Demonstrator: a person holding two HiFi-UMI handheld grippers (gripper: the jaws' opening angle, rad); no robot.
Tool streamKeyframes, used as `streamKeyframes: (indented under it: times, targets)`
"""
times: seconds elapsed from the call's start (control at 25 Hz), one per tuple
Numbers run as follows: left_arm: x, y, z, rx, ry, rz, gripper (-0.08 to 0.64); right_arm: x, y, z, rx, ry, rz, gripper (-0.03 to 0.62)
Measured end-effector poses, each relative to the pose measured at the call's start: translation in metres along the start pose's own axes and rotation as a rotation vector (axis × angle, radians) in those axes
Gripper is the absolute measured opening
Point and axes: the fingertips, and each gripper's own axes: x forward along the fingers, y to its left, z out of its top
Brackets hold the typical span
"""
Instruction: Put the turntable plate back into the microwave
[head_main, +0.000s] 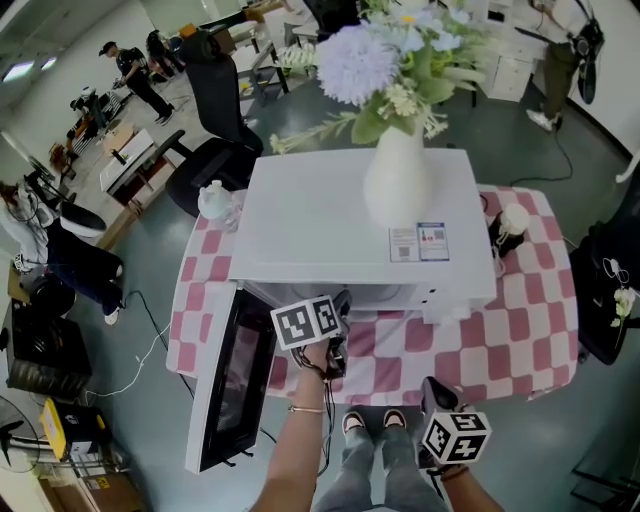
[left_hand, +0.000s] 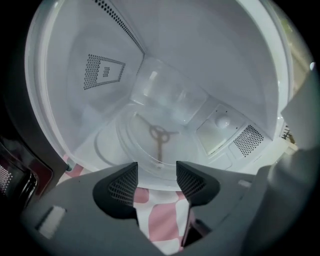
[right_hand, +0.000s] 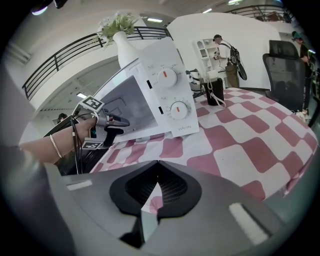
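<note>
The left gripper (left_hand: 156, 172) is at the mouth of the microwave (head_main: 300, 220), its jaws wide apart with nothing pressed between them. The plate (left_hand: 145, 150), clear glass, lies flat on the cavity floor just ahead of the tips, its near rim showing between them. Under the jaws is the pink-checked cloth (left_hand: 162, 222). The open door (head_main: 235, 390) hangs to this gripper's left. The right gripper (right_hand: 156, 165) is closed and empty. It hovers over the cloth, apart from the microwave. The two knobs (right_hand: 172, 92) are ahead of it and a little left, and the left gripper is farther left. A vase (head_main: 398, 185) of flowers stands on top of the microwave.
</note>
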Motion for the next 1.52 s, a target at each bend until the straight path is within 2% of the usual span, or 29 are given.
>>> streamKeyframes:
  times: [0.36, 0.64, 0.88, 1.0, 1.16, 1.36, 1.52]
  targets:
    - [-0.022, -0.004, 0.01, 0.0, -0.069, 0.0, 0.241, -0.006, 0.005, 0.001, -0.02, -0.002, 0.019, 0.011]
    - [-0.05, -0.01, 0.001, 0.042, -0.085, 0.01, 0.241, -0.011, 0.012, 0.013, -0.042, -0.022, 0.04, 0.011]
    - [-0.093, -0.037, -0.013, 0.077, -0.12, -0.06, 0.241, -0.015, 0.022, 0.028, -0.058, -0.043, 0.062, 0.011]
    - [-0.12, -0.052, -0.013, 0.107, -0.159, -0.085, 0.239, -0.017, 0.029, 0.042, -0.073, -0.065, 0.08, 0.011]
    - [-0.158, -0.064, -0.006, 0.153, -0.229, -0.08, 0.201, -0.024, 0.041, 0.067, -0.096, -0.109, 0.104, 0.011]
    - [-0.197, -0.066, 0.006, 0.202, -0.351, -0.024, 0.142, -0.034, 0.062, 0.098, -0.135, -0.169, 0.144, 0.011]
    - [-0.214, -0.063, 0.006, 0.207, -0.408, 0.008, 0.121, -0.046, 0.078, 0.12, -0.167, -0.21, 0.179, 0.011]
